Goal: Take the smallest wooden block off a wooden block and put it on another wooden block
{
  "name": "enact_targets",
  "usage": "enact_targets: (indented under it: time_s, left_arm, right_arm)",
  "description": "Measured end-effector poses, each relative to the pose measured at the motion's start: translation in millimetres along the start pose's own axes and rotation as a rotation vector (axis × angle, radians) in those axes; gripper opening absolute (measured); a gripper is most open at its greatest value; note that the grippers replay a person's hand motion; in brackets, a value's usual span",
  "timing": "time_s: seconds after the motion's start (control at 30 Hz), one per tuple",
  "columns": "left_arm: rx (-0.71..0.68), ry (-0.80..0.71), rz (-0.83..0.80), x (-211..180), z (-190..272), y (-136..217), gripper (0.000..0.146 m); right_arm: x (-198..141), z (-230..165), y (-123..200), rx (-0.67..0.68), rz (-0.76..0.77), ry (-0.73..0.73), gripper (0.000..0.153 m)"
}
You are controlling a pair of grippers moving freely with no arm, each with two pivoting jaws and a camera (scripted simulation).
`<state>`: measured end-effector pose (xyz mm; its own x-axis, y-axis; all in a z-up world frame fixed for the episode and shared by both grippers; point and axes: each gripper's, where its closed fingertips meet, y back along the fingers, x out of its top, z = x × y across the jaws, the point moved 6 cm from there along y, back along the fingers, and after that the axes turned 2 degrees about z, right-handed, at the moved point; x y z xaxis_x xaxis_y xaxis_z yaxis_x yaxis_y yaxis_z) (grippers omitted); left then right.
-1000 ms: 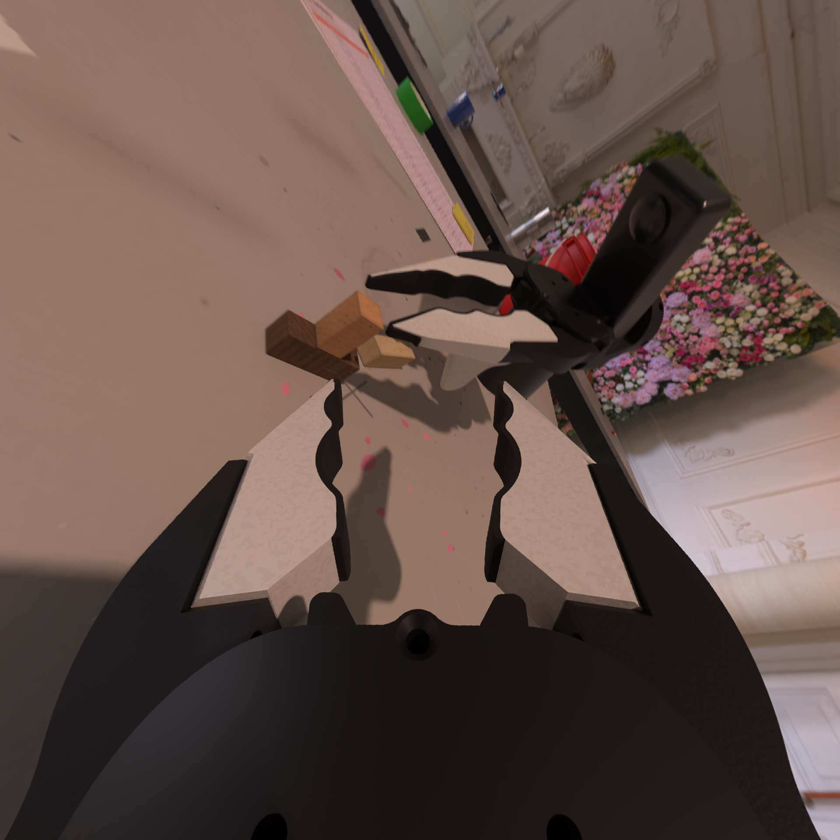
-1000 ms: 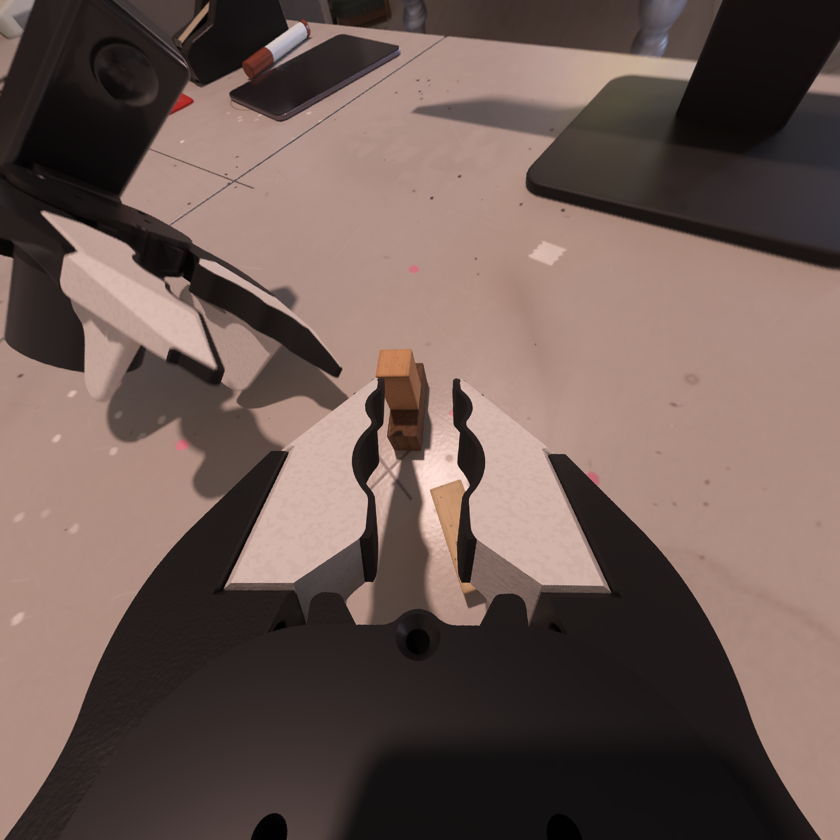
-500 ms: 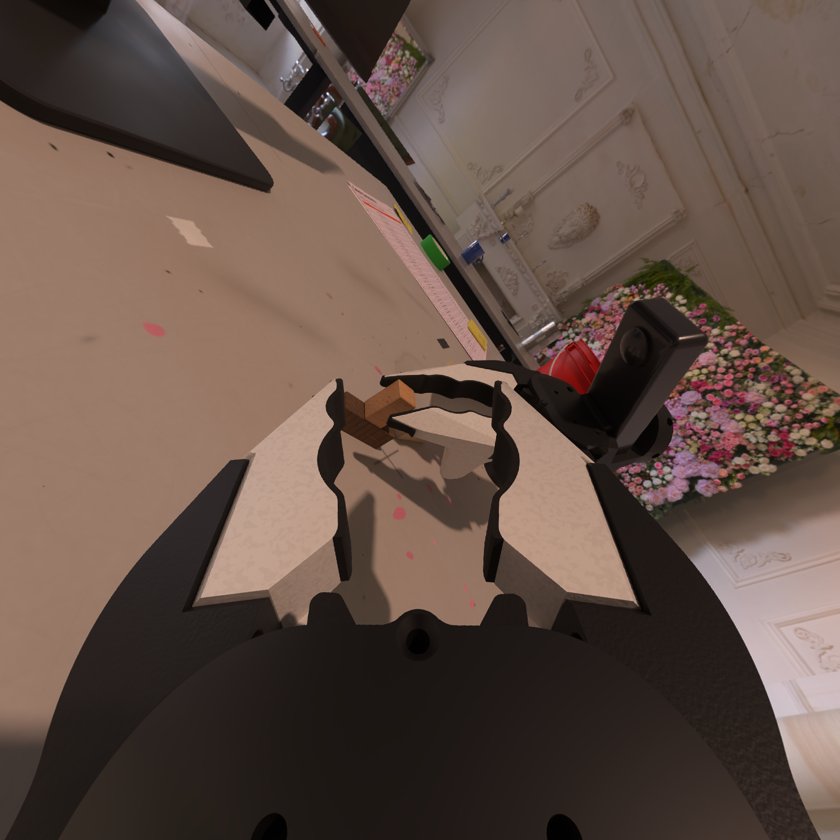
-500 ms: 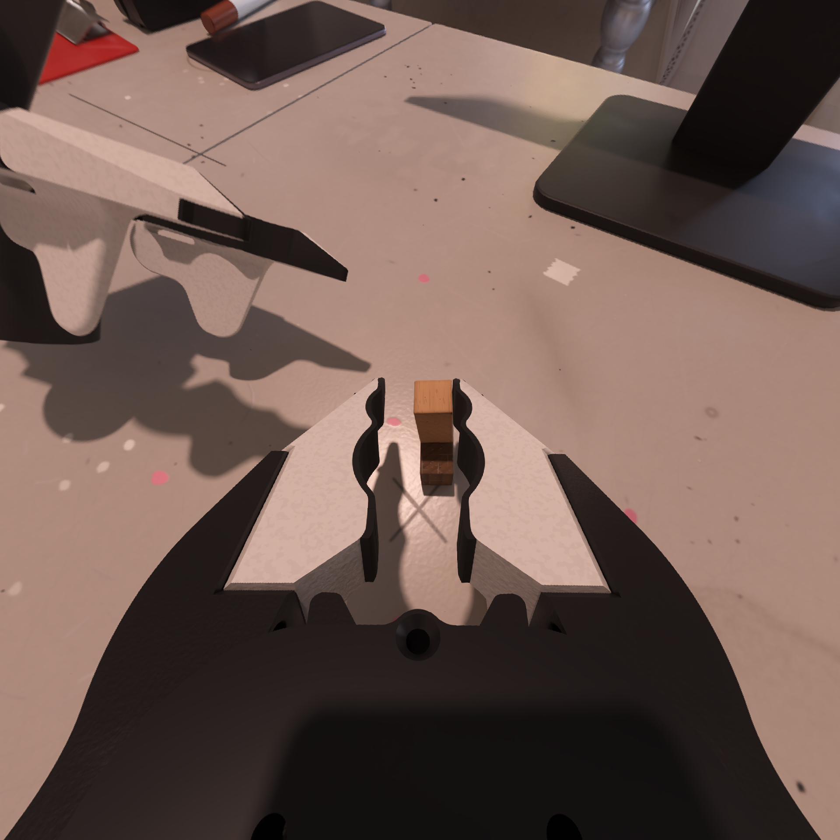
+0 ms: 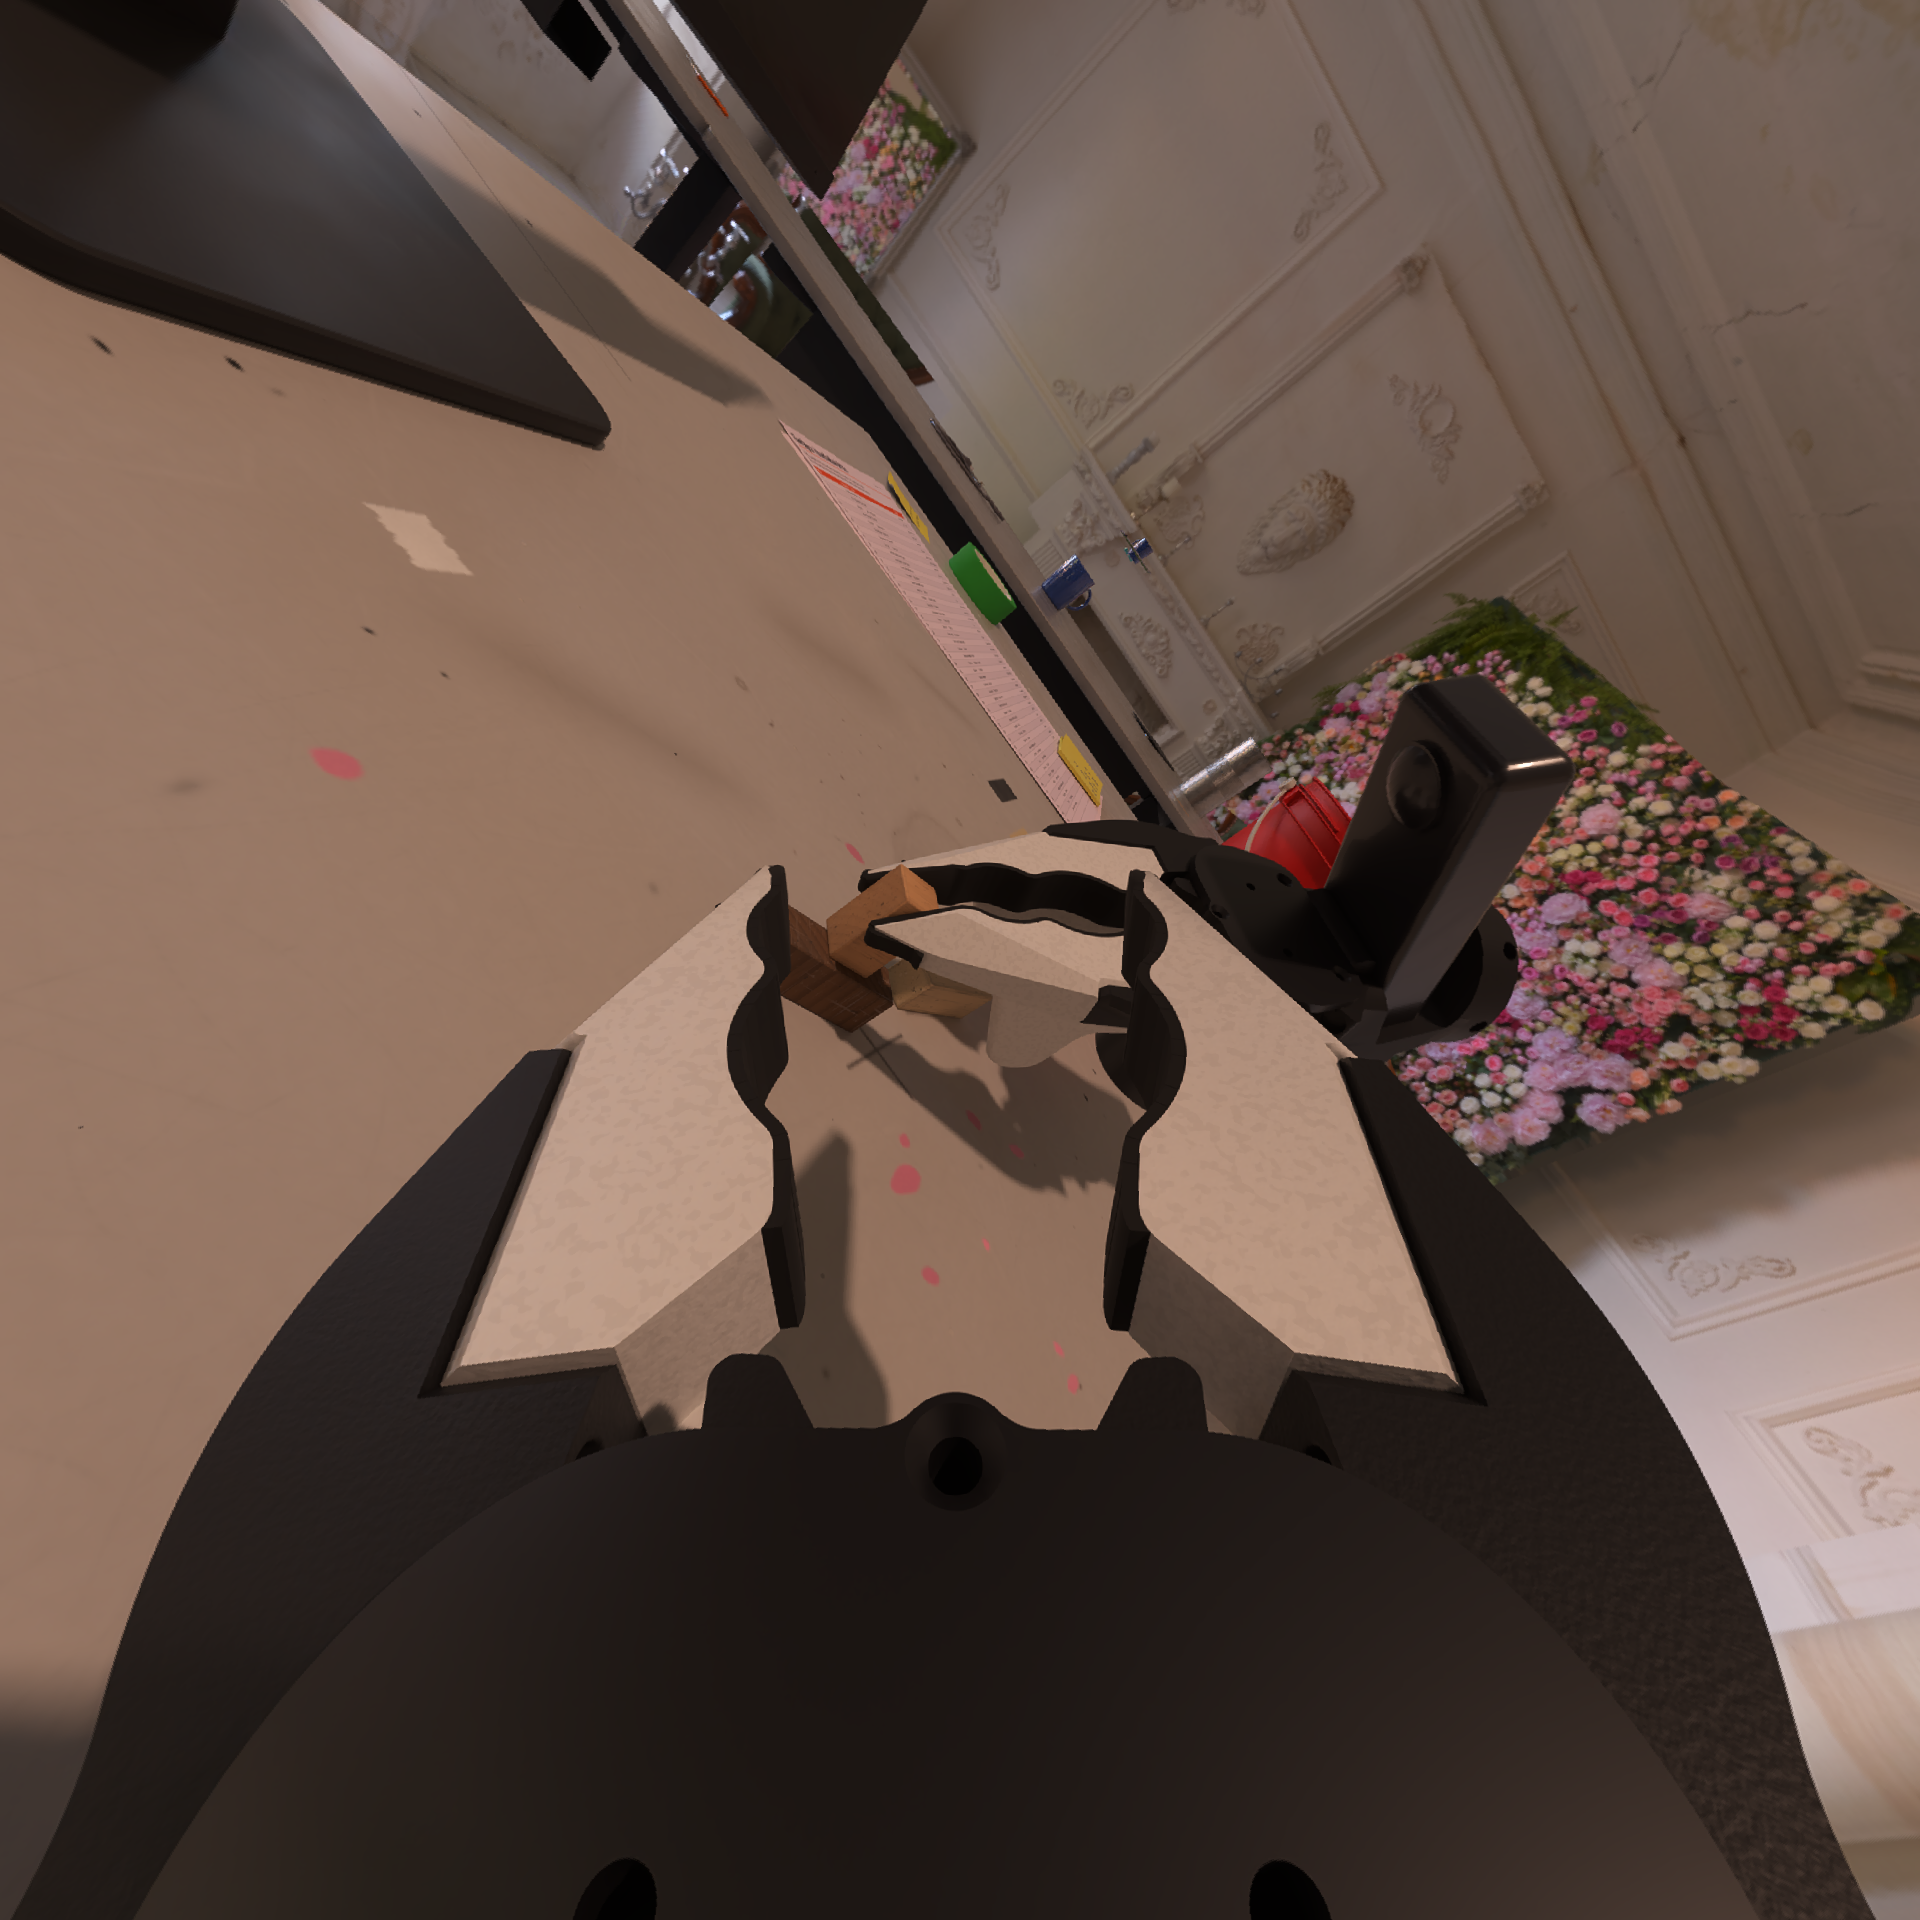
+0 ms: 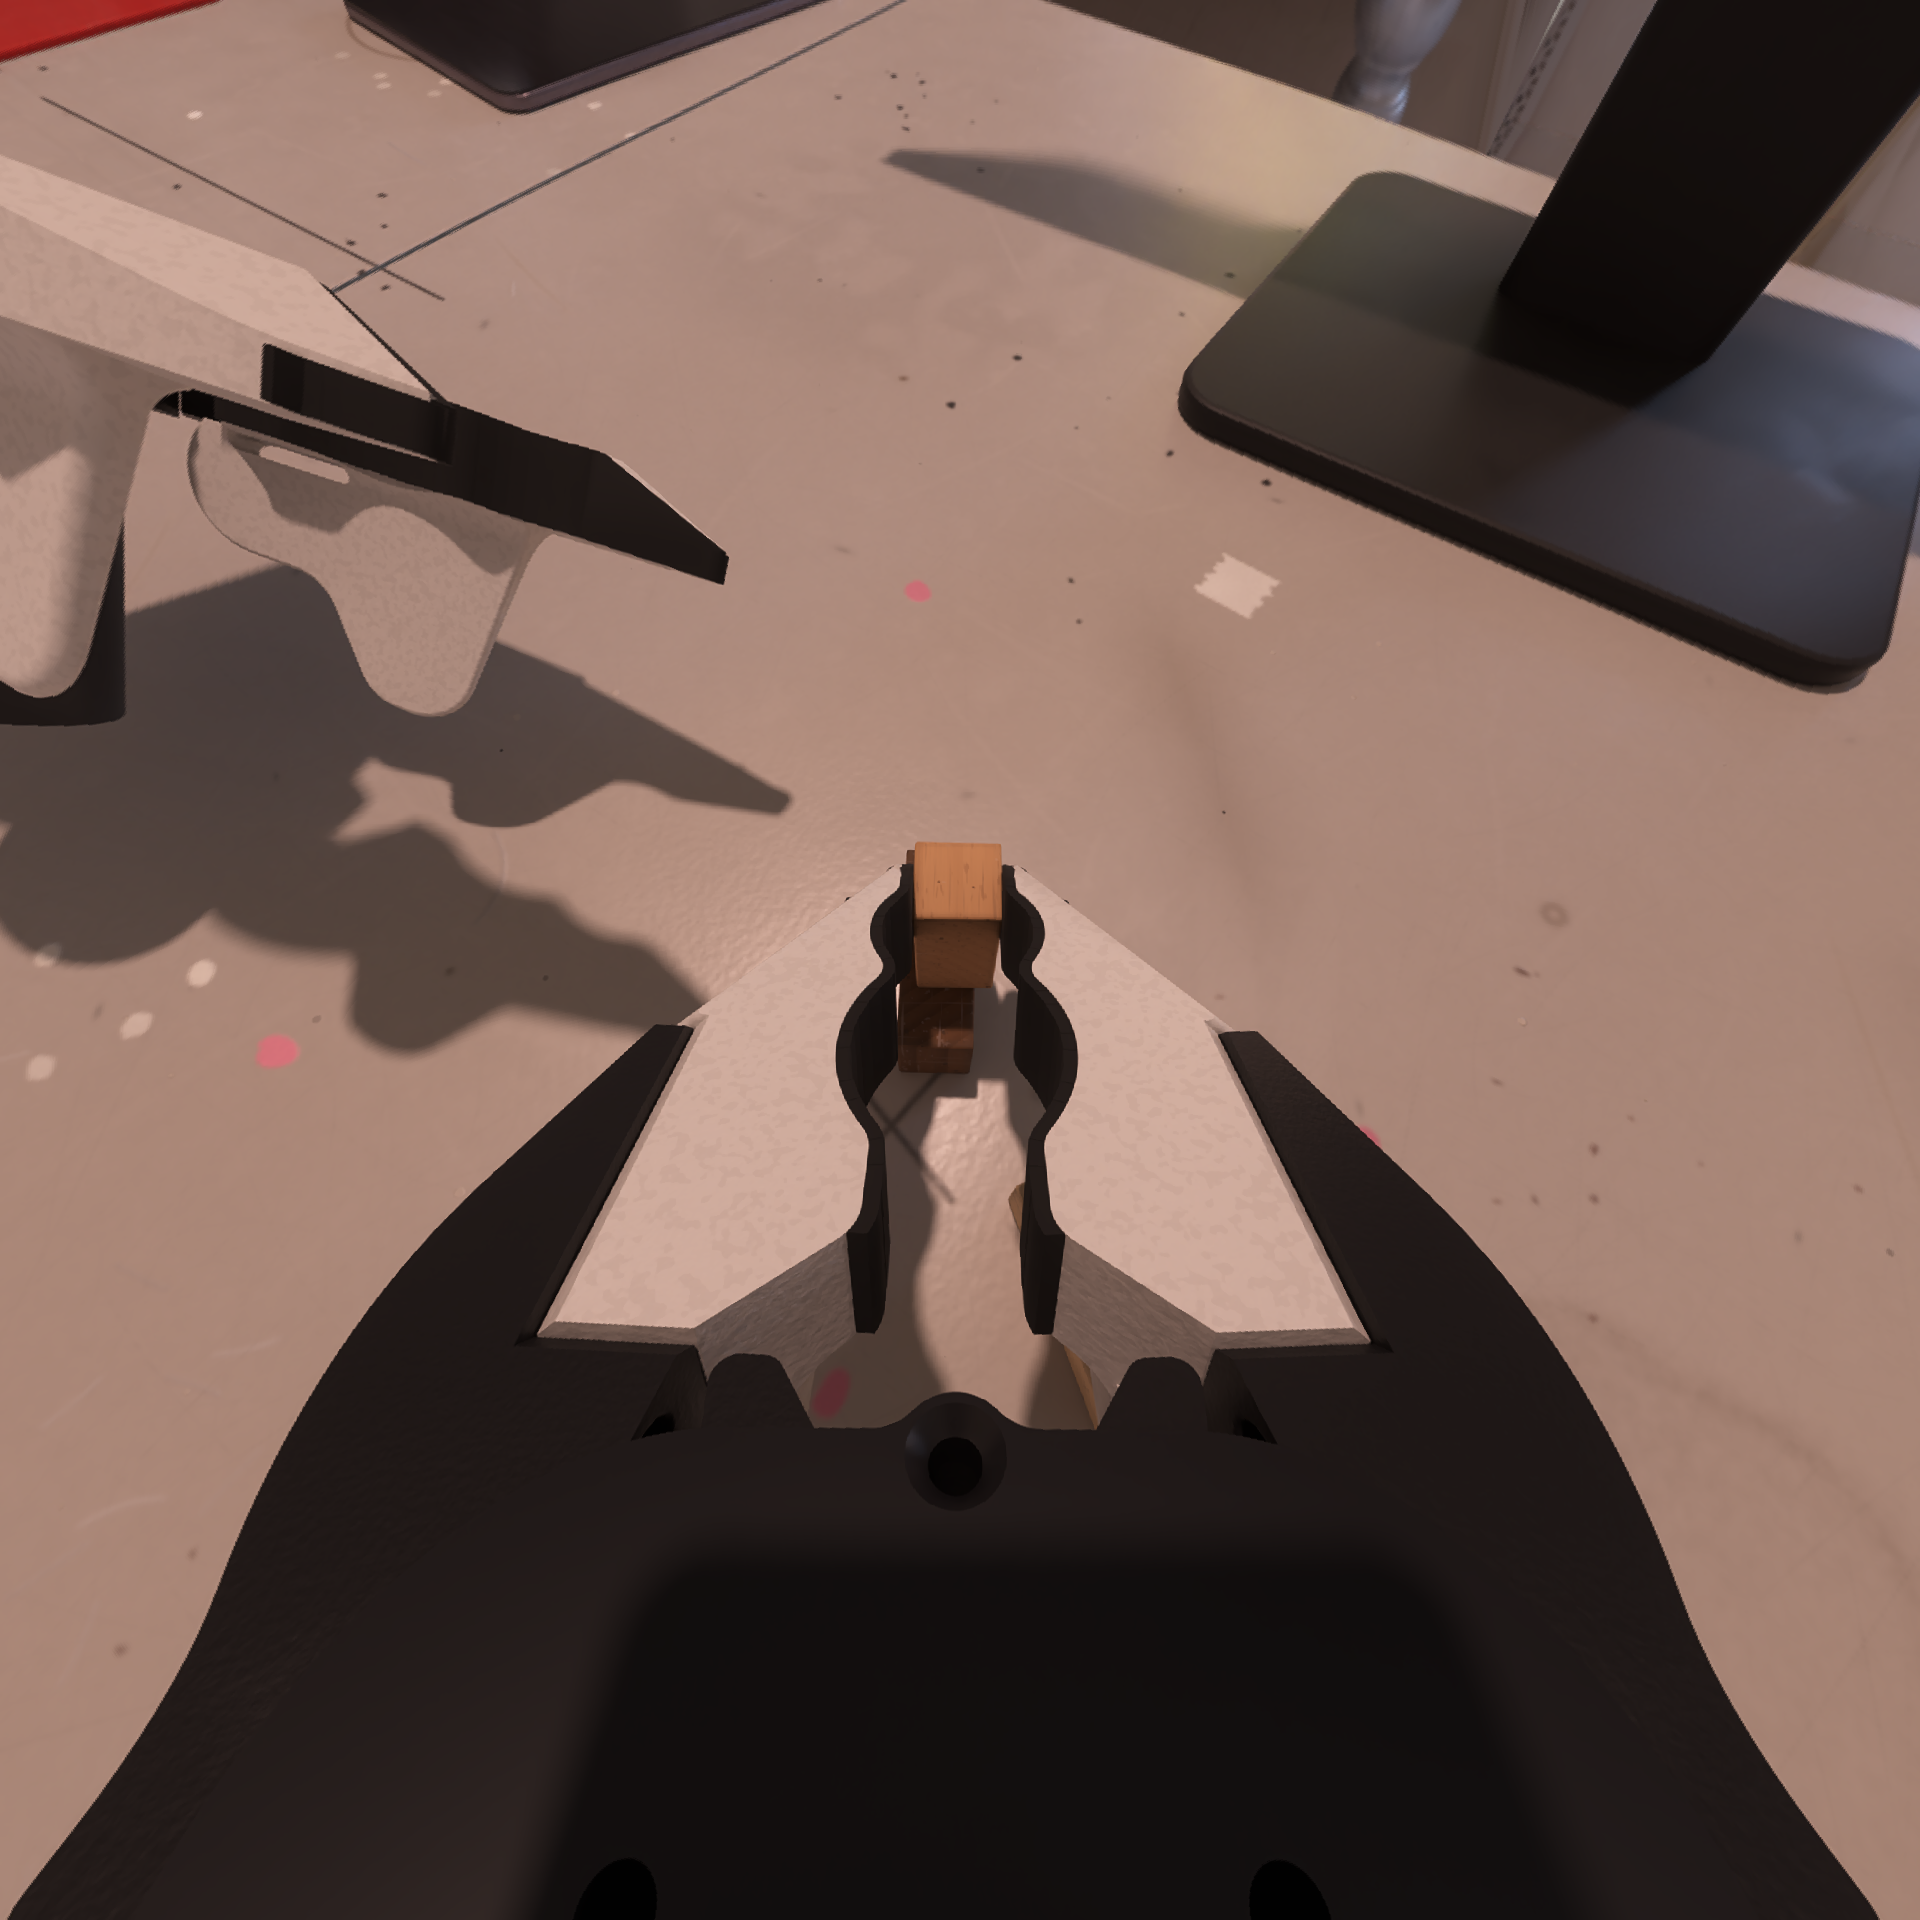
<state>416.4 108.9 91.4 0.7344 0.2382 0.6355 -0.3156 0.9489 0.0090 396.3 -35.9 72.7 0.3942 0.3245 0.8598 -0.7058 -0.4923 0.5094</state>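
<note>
A small light wooden block (image 6: 956, 894) stands on a dark brown block (image 6: 935, 1029) on the table. My right gripper (image 6: 956, 878) is shut on the small block, with a fingertip against each of its sides. I cannot tell whether it is lifted clear of the dark block. A third, pale block (image 6: 1018, 1205) lies mostly hidden under my right finger. In the left wrist view the small block (image 5: 878, 914), the dark block (image 5: 821, 982), the pale block (image 5: 940, 997) and the right fingers (image 5: 1018, 906) all show. My left gripper (image 5: 956, 878) is open and empty, short of the blocks.
A black monitor stand base (image 6: 1558, 468) sits at the far right and also shows in the left wrist view (image 5: 260, 260). The left gripper's fingers (image 6: 582, 488) hover at the left. A dark phone (image 6: 582, 52) lies at the back. A green tape roll (image 5: 980, 597) lies by the table edge.
My right gripper has moved forward over the blocks and its jaws have narrowed onto the small block. My left gripper has drawn back from the blocks and tilted.
</note>
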Motion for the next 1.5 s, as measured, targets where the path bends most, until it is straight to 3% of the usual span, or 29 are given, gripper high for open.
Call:
enact_targets:
  time_s: [0.27, 0.63, 0.9, 1.5]
  left_arm:
    - [-0.002, 0.001, -0.001, 0.1, -0.3, 0.2, 0.065]
    - [0.000, 0.000, 0.001, 1.0, -1.5, 1.4, 0.065]
    - [0.004, 0.001, -0.002, 0.7, -2.6, 1.2, 0.065]
    - [0.003, 0.007, 0.004, 1.5, -3.3, 2.4, 0.065]
  right_arm:
    - [-0.2, 5.3, 7.3, 0.064, -0.004, -0.011, 0.015]
    - [-17.5, 13.5, 38.2, 0.237, -0.120, 0.324, 0.015]
    - [-26.4, 33.2, 53.3, 0.240, -0.095, 0.299, 0.015]
    - [-32.5, 41.8, 51.2, 0.212, -0.141, 0.259, 0.020]
